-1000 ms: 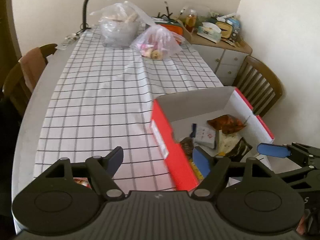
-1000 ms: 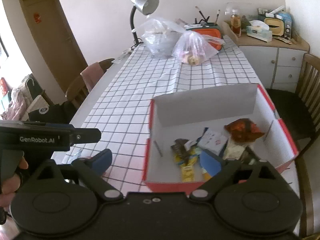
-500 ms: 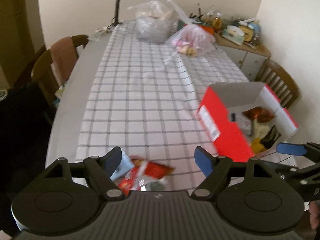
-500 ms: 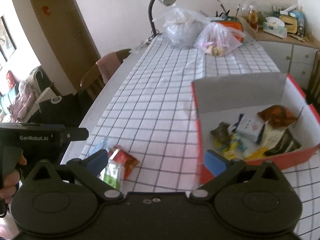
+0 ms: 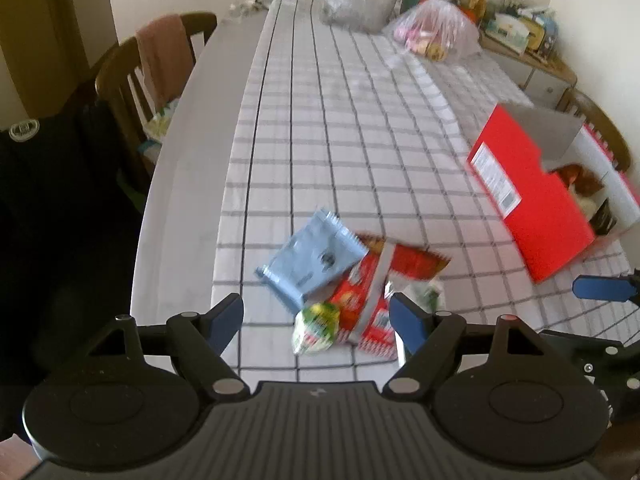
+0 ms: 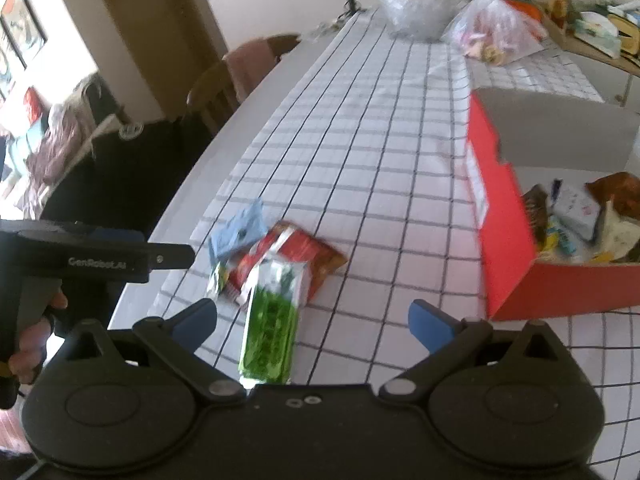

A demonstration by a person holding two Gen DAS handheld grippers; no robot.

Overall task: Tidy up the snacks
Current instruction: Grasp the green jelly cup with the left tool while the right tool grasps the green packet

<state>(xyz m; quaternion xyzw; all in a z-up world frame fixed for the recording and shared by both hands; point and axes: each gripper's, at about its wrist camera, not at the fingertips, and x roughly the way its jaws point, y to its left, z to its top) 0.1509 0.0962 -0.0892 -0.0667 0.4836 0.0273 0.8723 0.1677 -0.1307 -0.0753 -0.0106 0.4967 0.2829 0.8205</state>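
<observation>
A small pile of snack packets lies near the table's front edge: a light blue packet (image 5: 310, 262) (image 6: 238, 232), a red packet (image 5: 372, 292) (image 6: 292, 254), a small green and yellow packet (image 5: 316, 328) and a long green packet (image 6: 276, 316). My left gripper (image 5: 318, 316) hovers open just above the pile, nothing between its fingers. My right gripper (image 6: 312, 318) is open too, with the green packet below its gap, untouched. The red cardboard box (image 5: 532, 204) (image 6: 504, 248) stands to the right and holds several snacks.
The table wears a white checked cloth (image 5: 344, 128). Two clear plastic bags (image 5: 432, 34) and a lamp base sit at the far end. Wooden chairs (image 5: 160, 64) stand at the left and right. A hand (image 6: 28, 344) holds the left gripper's handle at the left of the right wrist view.
Both grippers swung left and down, away from the red box, to the pile of packets near the front edge. The pile came into view between the open fingers.
</observation>
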